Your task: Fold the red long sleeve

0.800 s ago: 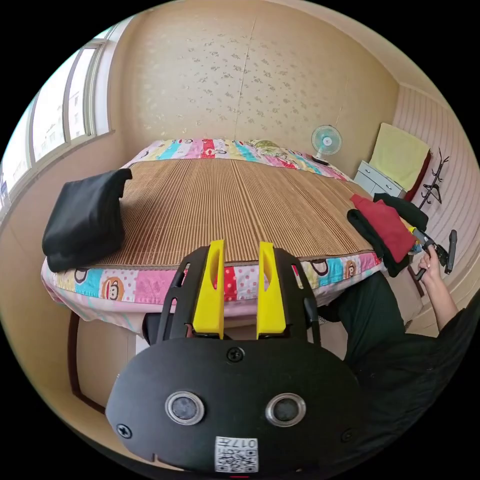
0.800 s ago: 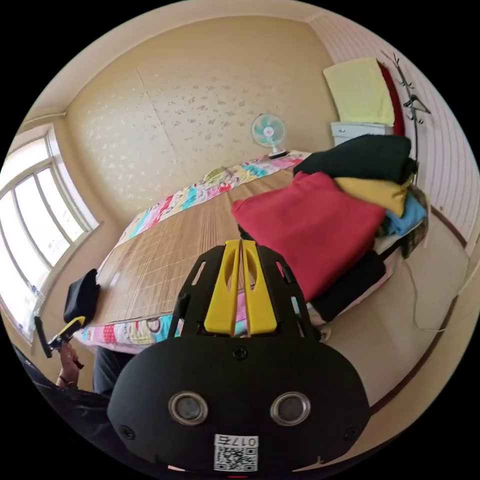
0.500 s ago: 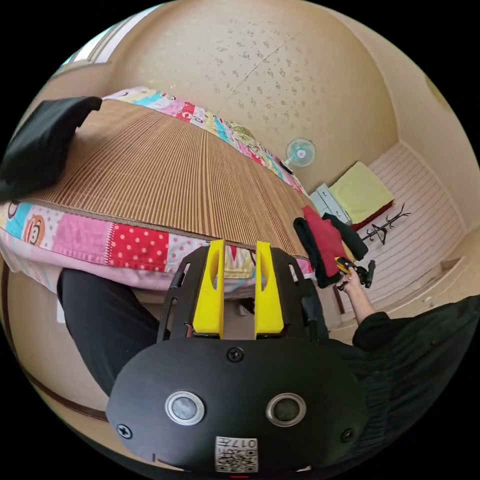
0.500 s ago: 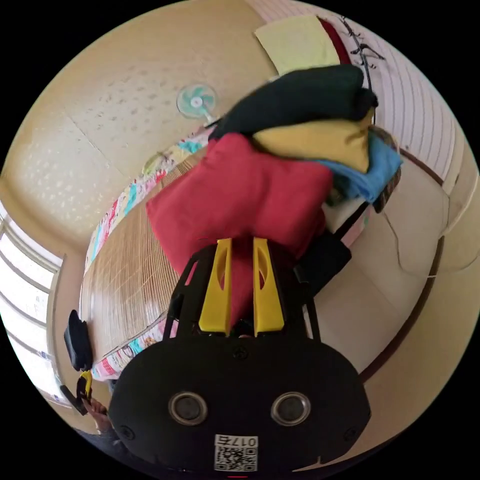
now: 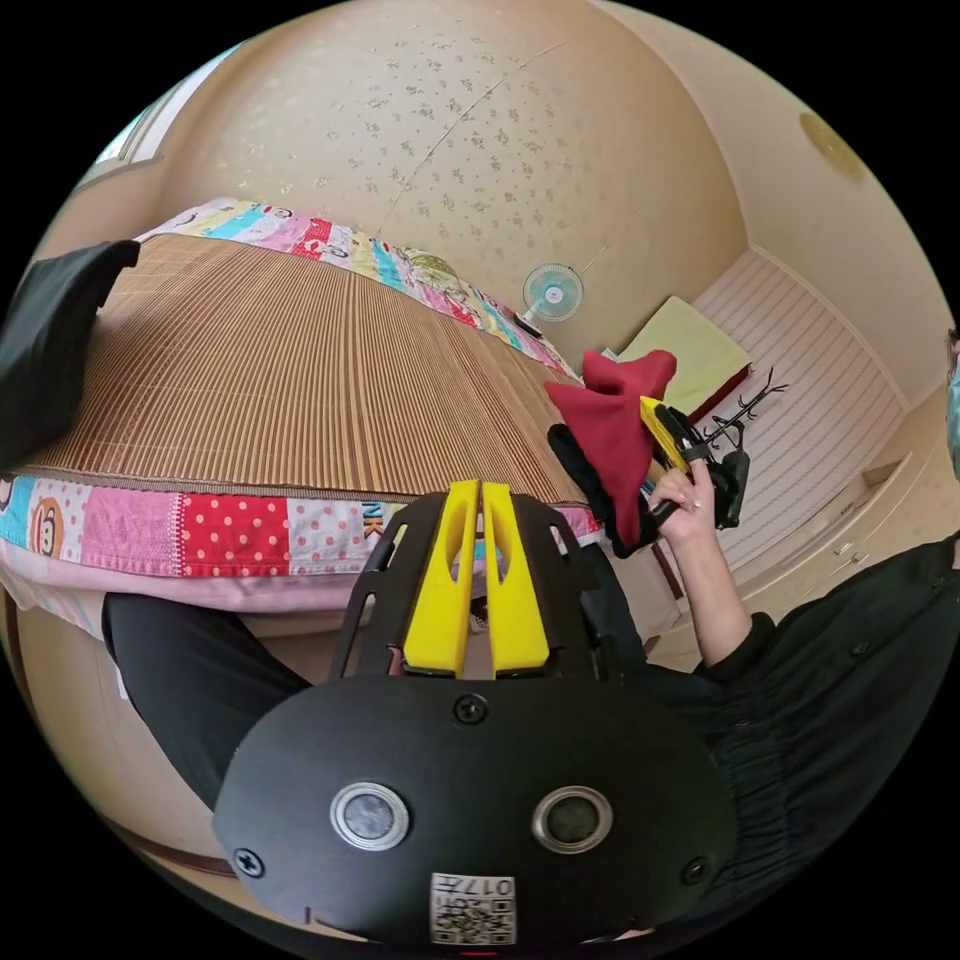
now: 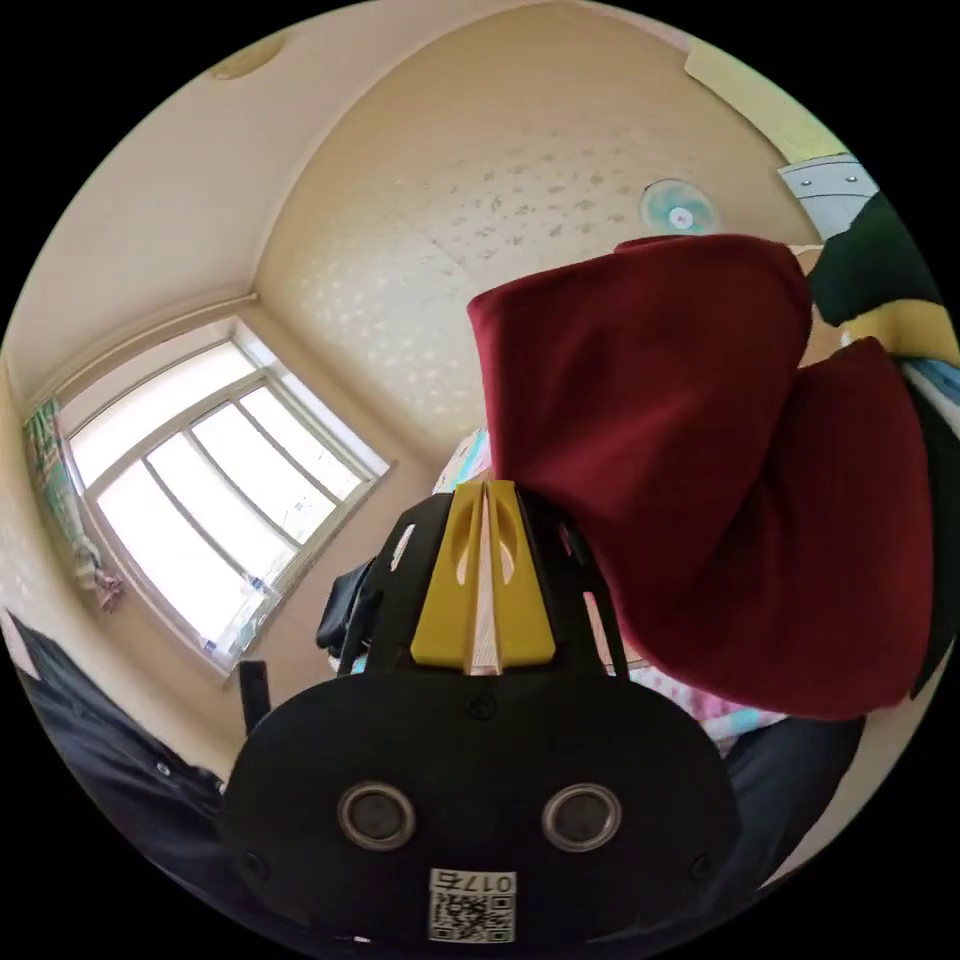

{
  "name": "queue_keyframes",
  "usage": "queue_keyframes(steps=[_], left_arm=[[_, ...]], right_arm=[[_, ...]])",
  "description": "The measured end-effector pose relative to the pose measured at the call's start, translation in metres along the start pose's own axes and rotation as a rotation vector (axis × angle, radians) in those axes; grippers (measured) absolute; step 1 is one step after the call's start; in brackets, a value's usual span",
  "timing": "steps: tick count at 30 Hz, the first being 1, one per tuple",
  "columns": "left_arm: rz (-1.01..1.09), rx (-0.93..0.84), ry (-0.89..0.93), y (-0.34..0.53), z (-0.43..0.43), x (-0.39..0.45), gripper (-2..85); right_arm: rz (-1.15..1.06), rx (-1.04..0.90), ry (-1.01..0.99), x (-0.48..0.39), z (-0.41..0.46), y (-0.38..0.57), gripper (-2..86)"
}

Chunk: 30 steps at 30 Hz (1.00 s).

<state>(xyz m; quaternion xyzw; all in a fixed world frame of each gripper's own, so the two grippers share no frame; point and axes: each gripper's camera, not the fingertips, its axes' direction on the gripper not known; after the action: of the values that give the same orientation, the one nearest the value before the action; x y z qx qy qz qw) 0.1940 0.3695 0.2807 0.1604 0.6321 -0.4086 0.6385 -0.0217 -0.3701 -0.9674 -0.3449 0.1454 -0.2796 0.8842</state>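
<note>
- Looking along the left gripper [image 5: 478, 490], we see its yellow jaws pressed together with nothing between them, tips over the patchwork edge of the bed [image 5: 230, 525].
- Beyond those jaws and to their right, we note the red long sleeve [image 5: 612, 438] lifted off a dark garment [image 5: 585, 480].
- We see the right gripper [image 6: 485, 490] with jaws nearly touching; the red cloth bulges just right of their tips, but we cannot tell whether they pinch it.
- A hand [image 5: 685, 495] holds that gripper against the cloth.
</note>
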Motion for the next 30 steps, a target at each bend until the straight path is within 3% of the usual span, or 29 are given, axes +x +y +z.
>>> queue_keyframes(steps=[1,3,6,12,14,18,21,26,29,30], left_arm=[[0.0,0.004,0.004,0.0,-0.001,0.0,-1.0],[-0.002,-0.003,0.006,-0.001,-0.003,-0.004,-1.0],[-0.032,-0.013,-0.014,0.0,-0.01,-0.015,-1.0],[-0.094,-0.032,-0.06,0.004,-0.029,-0.041,-1.0],[-0.13,-0.054,-0.073,0.003,-0.029,-0.05,-1.0],[-0.154,-0.043,-0.048,-0.001,-0.031,-0.06,-1.0],[-0.156,-0.05,-0.04,-0.006,-0.028,-0.062,-1.0],[-0.172,-0.085,-0.011,-0.017,-0.015,-0.07,-1.0],[-0.173,-0.099,0.019,-0.029,-0.007,-0.072,-1.0],[-0.167,-0.103,0.02,-0.035,-0.005,-0.072,-1.0]], right_arm=[[-0.034,-0.082,-0.211,-0.012,0.023,0.018,0.8],[-0.064,-0.266,-0.248,-0.033,0.06,0.043,0.9],[-0.145,-0.415,0.111,-0.051,0.09,0.067,1.5],[-0.047,-0.31,0.362,0.006,0.082,-0.002,8.0],[-0.035,-0.39,0.468,0.031,0.096,-0.022,9.7],[-0.105,-0.843,0.821,0.079,0.164,0.006,9.1],[-0.245,-0.79,0.892,0.046,0.166,0.035,4.7],[-0.204,-0.819,0.657,0.01,0.145,0.071,1.7],[-0.209,-0.85,0.279,-0.004,0.117,0.077,1.2],[-0.21,-0.867,0.016,-0.008,0.103,0.072,1.3]])
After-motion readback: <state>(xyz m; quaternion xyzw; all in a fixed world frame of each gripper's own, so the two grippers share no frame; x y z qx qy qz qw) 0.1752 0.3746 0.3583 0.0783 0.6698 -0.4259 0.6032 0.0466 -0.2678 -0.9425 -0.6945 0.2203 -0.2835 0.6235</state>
